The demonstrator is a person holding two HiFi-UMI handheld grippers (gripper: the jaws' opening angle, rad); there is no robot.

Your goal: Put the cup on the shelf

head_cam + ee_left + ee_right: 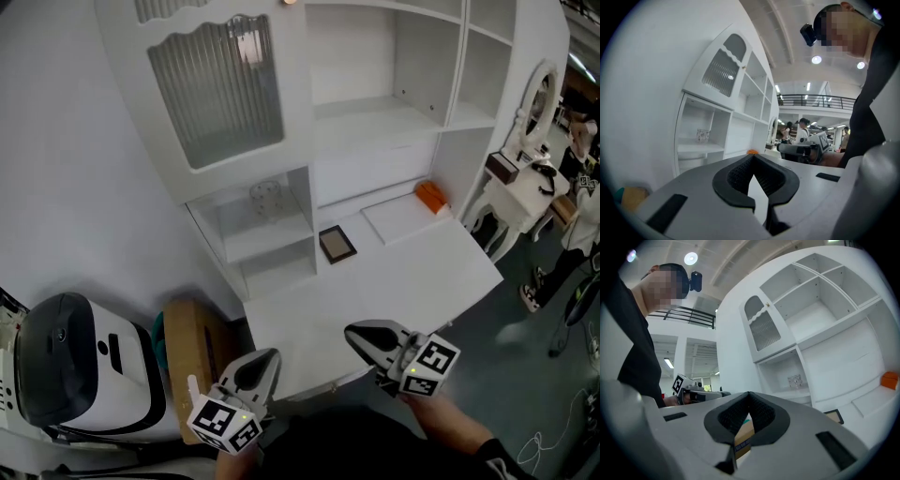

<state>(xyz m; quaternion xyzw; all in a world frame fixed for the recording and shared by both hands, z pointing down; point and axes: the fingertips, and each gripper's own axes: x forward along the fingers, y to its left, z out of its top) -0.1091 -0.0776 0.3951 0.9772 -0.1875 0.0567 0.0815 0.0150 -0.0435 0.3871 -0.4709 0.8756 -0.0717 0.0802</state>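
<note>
A clear glass cup (pixel 265 199) stands on the upper shelf of the white cabinet's (pixel 375 122) small left compartment. It also shows small in the left gripper view (pixel 703 136) and in the right gripper view (pixel 794 380). My left gripper (pixel 265 360) hovers at the desk's front edge, low left, shut and empty (pixel 752 159). My right gripper (pixel 354 334) is beside it over the desk's front edge, also shut with nothing held (pixel 749 395). Both are far from the cup.
On the white desk top (pixel 422 272) lie a small framed picture (pixel 337 244) and an orange object (pixel 431 197). A cardboard box (pixel 192 356) and a white-and-black appliance (pixel 66 366) stand at the left. A dressing table with a mirror (pixel 530 122) and a person (pixel 577 234) are at the right.
</note>
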